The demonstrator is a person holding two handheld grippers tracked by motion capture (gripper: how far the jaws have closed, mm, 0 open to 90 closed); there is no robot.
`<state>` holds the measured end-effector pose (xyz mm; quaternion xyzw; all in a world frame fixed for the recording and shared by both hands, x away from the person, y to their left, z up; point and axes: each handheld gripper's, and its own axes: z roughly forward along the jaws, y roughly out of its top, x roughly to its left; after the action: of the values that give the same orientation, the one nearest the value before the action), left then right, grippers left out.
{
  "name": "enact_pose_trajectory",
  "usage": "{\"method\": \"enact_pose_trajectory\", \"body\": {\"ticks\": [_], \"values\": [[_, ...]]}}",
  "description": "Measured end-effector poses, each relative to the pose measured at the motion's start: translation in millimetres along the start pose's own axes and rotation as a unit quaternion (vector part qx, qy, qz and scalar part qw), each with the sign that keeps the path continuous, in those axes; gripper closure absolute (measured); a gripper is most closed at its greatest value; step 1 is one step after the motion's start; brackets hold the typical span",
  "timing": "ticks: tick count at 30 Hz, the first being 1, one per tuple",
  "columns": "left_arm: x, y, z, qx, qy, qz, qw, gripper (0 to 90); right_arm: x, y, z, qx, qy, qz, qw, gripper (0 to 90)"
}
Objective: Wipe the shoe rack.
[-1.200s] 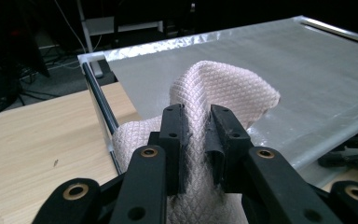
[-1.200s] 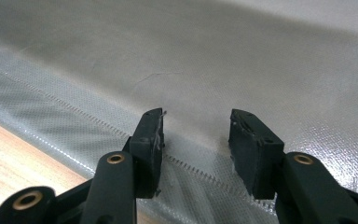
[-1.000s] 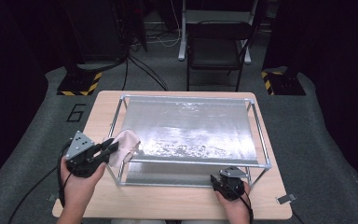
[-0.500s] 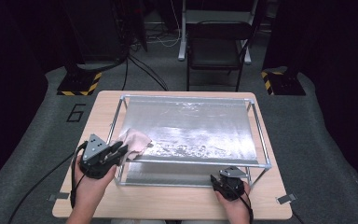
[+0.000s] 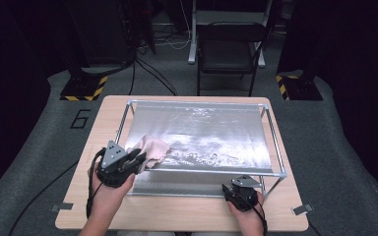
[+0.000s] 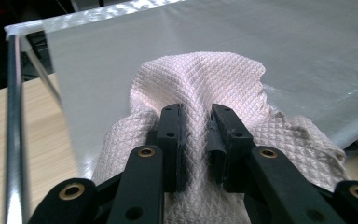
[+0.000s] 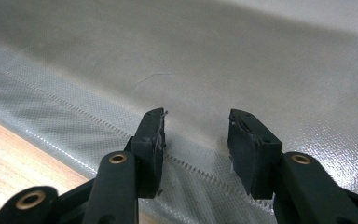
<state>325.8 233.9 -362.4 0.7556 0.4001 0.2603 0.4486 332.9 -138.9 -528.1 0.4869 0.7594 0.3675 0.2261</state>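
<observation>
With your left tool (image 6: 196, 140) clamped on the pink cloth (image 6: 205, 84), press it flat on the silver sheet (image 5: 211, 128) and wipe across it, while your right tool (image 7: 196, 140) waits half open at the sheet's near edge.

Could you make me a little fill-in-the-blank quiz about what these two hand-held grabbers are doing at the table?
1. The left gripper is shut on a pale pink ____.
2. The cloth rests on the silvery sheet, near its ____ edge in the high view.
3. The right gripper has its jaws ____, with nothing between them.
4. The sheet is stretched over a metal frame that stands on a ____ table.

Missing words: cloth; left; open; wooden
</observation>
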Motion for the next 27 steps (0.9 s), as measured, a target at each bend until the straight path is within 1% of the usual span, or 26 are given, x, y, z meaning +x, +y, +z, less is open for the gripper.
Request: {"method": "enact_pose_trajectory", "body": {"ticks": [3, 9, 10, 11, 12, 13, 14, 15, 16, 17, 19, 20, 21, 22, 23, 24, 25, 27], "values": [[-6.6, 3.0, 5.1, 0.002, -0.008, 0.007, 0.9999, 74.0, 0.1, -0.1, 0.3, -0.002, 0.000, -0.001, 1.0000, 56.4], [-21.4, 9.1, 14.8, 0.004, -0.026, 0.011, 0.9996, 74.0, 0.2, -0.2, 0.4, -0.004, 0.002, 0.000, 1.0000, 56.4], [-23.6, 10.1, 16.2, 0.005, -0.028, 0.016, 0.9995, 74.0, 0.1, -0.2, 0.5, -0.005, 0.003, 0.000, 1.0000, 56.4], [-26.9, 10.4, 18.0, -0.001, -0.025, 0.018, 0.9995, 73.9, 0.1, -0.2, 0.5, -0.005, 0.003, 0.000, 1.0000, 56.4], [-28.5, 11.1, 18.3, 0.004, -0.027, 0.021, 0.9994, 74.0, 0.2, -0.2, 0.3, -0.004, 0.001, 0.000, 1.0000, 56.4], [-29.3, 11.3, 19.0, 0.001, -0.026, 0.023, 0.9994, 74.0, 0.2, -0.2, 0.3, -0.004, 0.001, 0.000, 1.0000, 56.4], [-28.8, 11.6, 18.4, 0.005, -0.029, 0.026, 0.9992, 73.9, 0.2, -0.2, 0.4, -0.004, 0.002, 0.000, 1.0000, 56.4], [-28.7, 11.0, 18.6, 0.001, -0.026, 0.024, 0.9994, 73.8, 0.1, -0.2, 0.4, -0.004, 0.002, 0.000, 1.0000, 56.4], [-27.2, 10.7, 18.1, 0.002, -0.033, 0.021, 0.9992, 73.8, 0.2, -0.2, 0.5, -0.005, 0.003, 0.001, 1.0000, 56.4], [-26.5, 10.1, 18.4, -0.003, -0.031, 0.019, 0.9993, 73.7, 1.2, -0.1, -0.4, -0.008, 0.011, 0.008, 0.9999, 56.4], [-25.8, 9.4, 17.7, -0.002, -0.032, 0.020, 0.9993, 73.7, 1.2, -0.1, -0.4, -0.008, 0.010, 0.008, 0.9999, 56.4], [-26.0, 9.3, 16.6, 0.002, -0.036, 0.020, 0.9992, 73.7, 0.7, 0.3, 0.0, -0.001, 0.012, 0.003, 0.9999, 56.4], [-26.9, 8.9, 16.8, -0.001, -0.031, 0.021, 0.9993, 73.7, 0.6, 0.3, 0.3, -0.010, 0.010, -0.002, 0.9999, 56.4], [-27.4, 8.4, 16.4, -0.003, -0.027, 0.023, 0.9993, 73.8, 1.3, 0.1, 0.7, -0.004, 0.014, 0.005, 0.9999, 56.4], [-27.9, 8.3, 14.9, 0.002, -0.030, 0.020, 0.9993, 73.7, 1.4, 0.2, 0.2, -0.004, 0.013, 0.004, 0.9999, 56.4], [-27.1, 8.2, 14.5, 0.000, -0.028, 0.027, 0.9993, 73.8, 2.9, -0.1, 0.3, -0.002, 0.020, 0.013, 0.9997, 56.4], [-27.2, 7.9, 13.6, 0.000, -0.027, 0.027, 0.9993, 73.8, 2.1, 0.1, -0.7, -0.002, 0.014, 0.004, 0.9999, 56.4], [-27.1, 7.1, 12.1, 0.000, -0.024, 0.029, 0.9993, 73.7, 3.2, -0.1, -0.4, -0.003, 0.014, 0.003, 0.9999, 56.4]]}}
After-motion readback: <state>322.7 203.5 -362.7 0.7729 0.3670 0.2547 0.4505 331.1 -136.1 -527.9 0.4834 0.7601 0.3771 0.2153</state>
